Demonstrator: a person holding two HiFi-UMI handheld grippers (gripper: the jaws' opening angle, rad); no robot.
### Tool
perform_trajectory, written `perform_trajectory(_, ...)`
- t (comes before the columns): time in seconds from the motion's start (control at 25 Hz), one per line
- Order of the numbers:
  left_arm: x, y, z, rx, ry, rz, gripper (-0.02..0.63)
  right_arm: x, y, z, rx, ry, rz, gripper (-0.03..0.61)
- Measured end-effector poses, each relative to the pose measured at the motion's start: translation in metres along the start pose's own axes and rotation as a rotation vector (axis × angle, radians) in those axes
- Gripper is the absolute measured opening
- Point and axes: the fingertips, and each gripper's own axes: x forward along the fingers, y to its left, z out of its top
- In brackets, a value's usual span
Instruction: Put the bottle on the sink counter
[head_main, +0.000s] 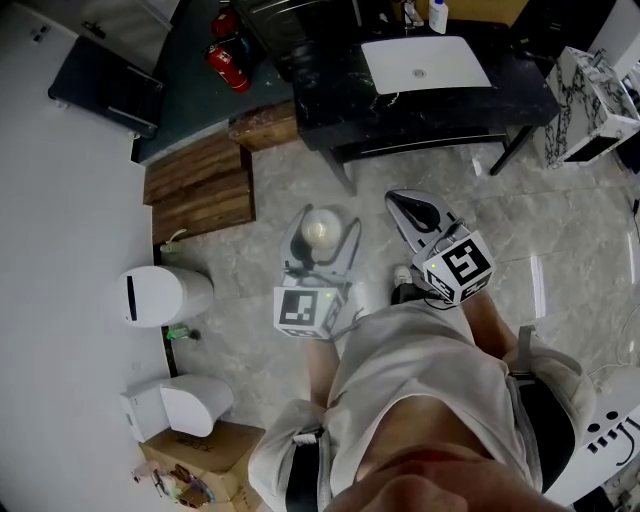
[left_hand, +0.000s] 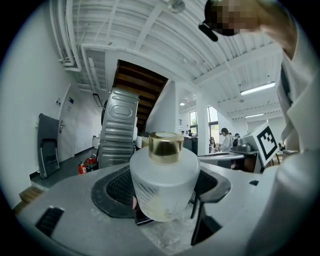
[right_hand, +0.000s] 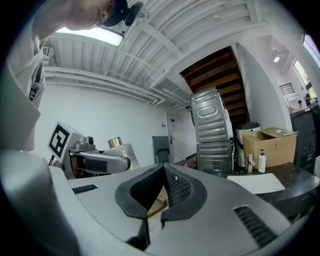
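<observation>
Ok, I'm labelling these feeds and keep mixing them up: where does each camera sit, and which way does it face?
Head view: on the person's head, steeply down at floor, sink counter, left gripper, right gripper, shirt.
Left gripper view: on the left gripper, facing along jaws shut on the bottle, ceiling and shirt beyond.
Right gripper view: on the right gripper, jaws together, empty, facing the room.
Shared: the bottle shows in all three.

Dark sink counter (head_main: 520, 75); white basin (head_main: 425, 63), pump dispenser (head_main: 438, 15) on it
</observation>
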Motion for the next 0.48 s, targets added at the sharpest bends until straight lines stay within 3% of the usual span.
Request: perform_trajectory(0.48, 0.046, 0.016, 0.009, 0.013, 0.006, 0.043, 0.331, 0.029, -0.044, 0.009, 0.01, -0.007, 0.054, -0.003)
